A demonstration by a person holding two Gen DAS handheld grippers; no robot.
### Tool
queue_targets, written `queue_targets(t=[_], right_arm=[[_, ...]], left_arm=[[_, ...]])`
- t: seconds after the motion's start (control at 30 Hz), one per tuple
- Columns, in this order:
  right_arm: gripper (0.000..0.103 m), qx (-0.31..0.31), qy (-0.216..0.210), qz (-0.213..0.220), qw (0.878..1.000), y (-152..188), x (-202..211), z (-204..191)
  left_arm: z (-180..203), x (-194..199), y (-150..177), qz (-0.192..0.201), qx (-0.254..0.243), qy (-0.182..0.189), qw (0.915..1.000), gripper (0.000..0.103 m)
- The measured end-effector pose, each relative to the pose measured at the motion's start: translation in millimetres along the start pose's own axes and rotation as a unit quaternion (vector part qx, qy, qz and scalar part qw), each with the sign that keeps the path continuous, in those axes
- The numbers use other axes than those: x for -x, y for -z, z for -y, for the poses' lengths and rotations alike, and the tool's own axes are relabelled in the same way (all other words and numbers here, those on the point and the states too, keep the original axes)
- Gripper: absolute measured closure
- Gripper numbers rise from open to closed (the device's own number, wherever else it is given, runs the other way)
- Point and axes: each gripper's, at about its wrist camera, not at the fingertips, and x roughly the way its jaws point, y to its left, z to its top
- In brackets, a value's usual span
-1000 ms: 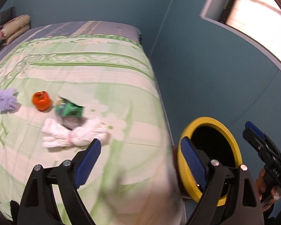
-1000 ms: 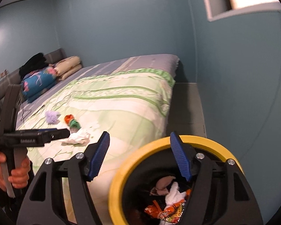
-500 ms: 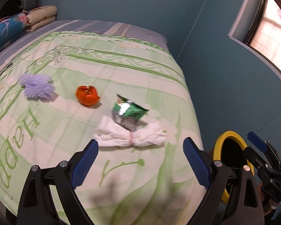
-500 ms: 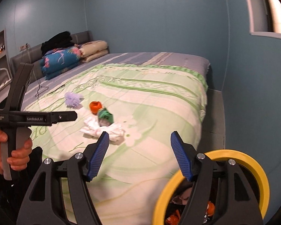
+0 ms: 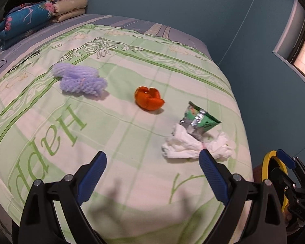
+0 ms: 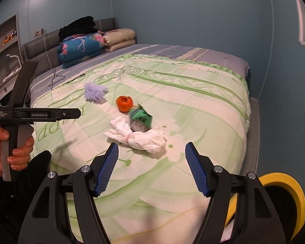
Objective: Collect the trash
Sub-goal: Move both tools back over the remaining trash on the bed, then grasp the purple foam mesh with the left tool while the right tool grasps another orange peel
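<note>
Left wrist view shows four pieces of trash on the green-and-white quilt of the bed: a crumpled white tissue bundle, with a green foil wrapper lying on its far edge; an orange peel at about ten o'clock from the wrapper; and a purple foam fruit net further out along the same line. The left tool hangs over the near part of the quilt with its blue pads spread wide and nothing between them — the tissue bundle sits just past its right pad. At four o'clock from the bundle, off the bed's edge, stands a yellow-rimmed bin.

From the right wrist view, the right tool is likewise wide apart and empty, the tissue bundle just beyond its tips at twelve o'clock. A hand grips the left tool's handle at nine o'clock — the bin shows at four o'clock. Folded bedding lies stacked at the headboard.
</note>
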Motion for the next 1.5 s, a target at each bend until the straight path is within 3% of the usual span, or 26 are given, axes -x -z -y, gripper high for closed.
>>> queue_targets(t=[0.43,0.8,1.13,1.5], right_arm=[[0.033,0.019,-0.04,-0.027,0.999,-4,-47,-21],[0.033,0.025,-0.041,-0.047,0.998,-10,-80,-25],[0.032,0.054,-0.054,-0.04,0.996,-48,-102,-52],[0.032,0.076,-0.056,-0.093,0.991,-89,-178,-88]], left_arm=[[-55,-11,-4,-0.001,0.03,-0.017,0.9994,0.014],[-100,-20,-24,0.002,0.058,-0.033,0.9978,0.014],[-133,-32,-56,0.01,0.065,-0.054,0.9964,0.013],[-185,-53,-90,0.006,0.095,-0.066,0.9932,0.013]])
